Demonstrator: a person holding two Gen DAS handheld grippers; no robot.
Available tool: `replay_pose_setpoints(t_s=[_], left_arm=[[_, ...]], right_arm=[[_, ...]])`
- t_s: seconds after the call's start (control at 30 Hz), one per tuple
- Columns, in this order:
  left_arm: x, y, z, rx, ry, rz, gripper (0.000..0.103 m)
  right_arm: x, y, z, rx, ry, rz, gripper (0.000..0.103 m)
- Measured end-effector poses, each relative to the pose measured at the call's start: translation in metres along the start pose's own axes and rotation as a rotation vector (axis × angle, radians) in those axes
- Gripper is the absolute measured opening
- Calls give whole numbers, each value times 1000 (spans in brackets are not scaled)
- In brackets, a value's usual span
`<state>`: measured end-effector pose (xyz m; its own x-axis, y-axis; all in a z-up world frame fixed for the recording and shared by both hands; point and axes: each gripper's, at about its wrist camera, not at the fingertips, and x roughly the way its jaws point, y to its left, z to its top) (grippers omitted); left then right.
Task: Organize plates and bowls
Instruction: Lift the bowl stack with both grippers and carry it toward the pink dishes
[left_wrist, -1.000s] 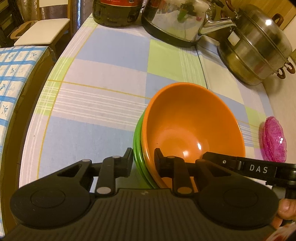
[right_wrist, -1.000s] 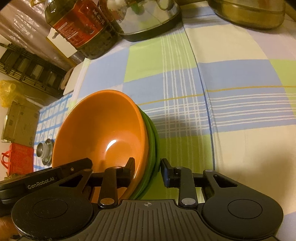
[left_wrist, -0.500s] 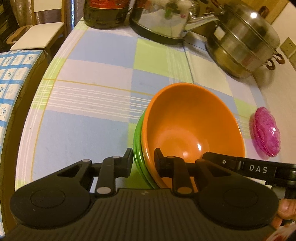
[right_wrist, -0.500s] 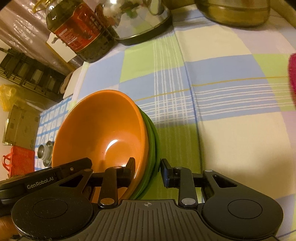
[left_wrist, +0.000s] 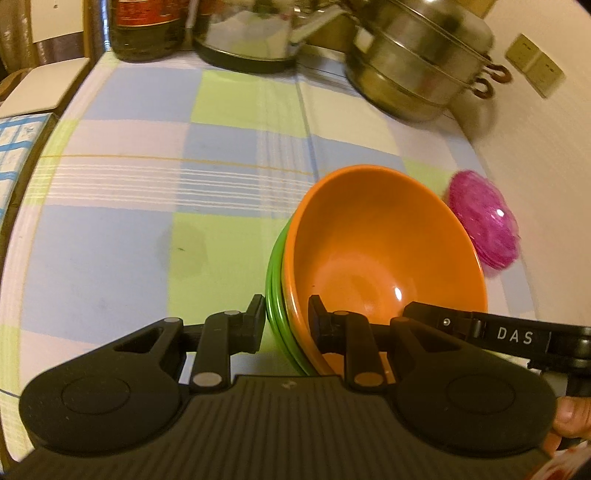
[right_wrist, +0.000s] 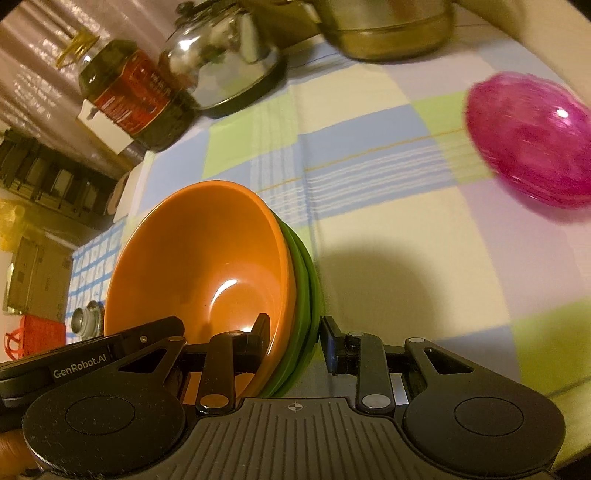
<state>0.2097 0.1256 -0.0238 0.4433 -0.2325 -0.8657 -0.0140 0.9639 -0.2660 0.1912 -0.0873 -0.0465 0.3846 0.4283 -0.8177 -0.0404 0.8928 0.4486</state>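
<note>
Left gripper (left_wrist: 286, 319) is clamping the near rim of the nested stack, one jaw outside the green plastic bowls (left_wrist: 275, 295), the other inside the glossy orange plastic bowl (left_wrist: 384, 258) sitting on top. Right gripper (right_wrist: 295, 341) is pinching the opposite side of that rim the same way, one finger (right_wrist: 260, 339) inside the orange bowl, the other just outside the green ones. Stack is hanging tilted between both grippers, lifted clear above the checked pastel tablecloth (left_wrist: 147, 240), shadow falling beyond the right gripper. Pink translucent ridged dish (right_wrist: 532, 140) is lying on the cloth ahead and to the right, near the wall. Steel steamer pot (left_wrist: 417, 62), kettle (right_wrist: 221, 62) and dark oil bottle (right_wrist: 129, 99) are standing far ahead. Risks, judging from here: two rim grips fighting each other if the hands are drifting apart or twisting, bowls slipping out or un-nesting; swinging rightward could be knocking the pink dish; smooth plastic looks slippery.
</note>
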Motion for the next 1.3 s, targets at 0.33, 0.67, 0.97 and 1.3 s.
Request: replay_pose_setpoints(t_s=[0.33,0.67,0.97,1.3], left_arm=[[2,-60,-29,66,14,-50,22],[9,-109,-52,121,39,-98,22],[18,-153,-61,180,54,-134,22],[23,-184,-64,216,52,-154,22]], right_arm=[[-49,-50,-28,83,-43,-33,30],[-88,-94,-51,138,-80,-80,30],[-119,-131,-62,197,-115,-111,29],[-145,-157,-67,237,-160,-126,29]])
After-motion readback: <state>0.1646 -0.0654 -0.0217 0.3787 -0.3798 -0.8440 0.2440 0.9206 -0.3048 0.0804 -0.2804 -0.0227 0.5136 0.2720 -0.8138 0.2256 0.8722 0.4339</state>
